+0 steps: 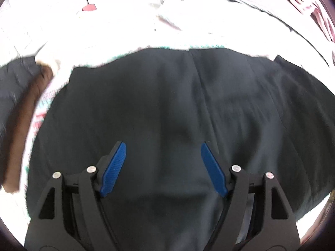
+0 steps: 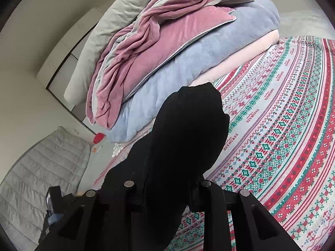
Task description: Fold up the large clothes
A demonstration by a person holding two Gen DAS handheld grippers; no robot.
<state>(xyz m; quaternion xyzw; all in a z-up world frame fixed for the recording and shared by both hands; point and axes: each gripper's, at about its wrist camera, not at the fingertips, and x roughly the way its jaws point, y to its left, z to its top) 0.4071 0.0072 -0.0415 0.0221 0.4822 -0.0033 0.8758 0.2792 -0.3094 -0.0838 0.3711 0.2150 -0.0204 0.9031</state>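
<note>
- Bedding fills both views: a patterned bedspread [image 2: 282,125] in red, green and white bands covers the bed, and it is the landmark for everything else.
- Far left of the bedspread in the right wrist view, a grey quilted pad [image 2: 41,167] lies on the floor, with a small red object [image 2: 98,137] just past it at the bed's edge.
- Up at the bedspread's far end, a pink blanket [image 2: 146,48] lies crumpled on top of a pale blue fleece duvet [image 2: 188,67].
- In the left wrist view, the left gripper [image 1: 163,163] hovers with its blue pads [image 1: 114,167] spread wide apart and nothing between them.
- Beneath it, the dark garment [image 1: 167,104] lies spread flat on the washed-out bedspread, a seam running down its middle.
- To that garment's left, a brown cloth [image 1: 25,113] lies at the frame's edge.
- In the right wrist view, the right gripper [image 2: 167,188] has black fabric of the garment [image 2: 188,136] bunched between its arms and lifted above the bedspread; the fingertips are hidden under the cloth, so how far they are closed cannot be told.
</note>
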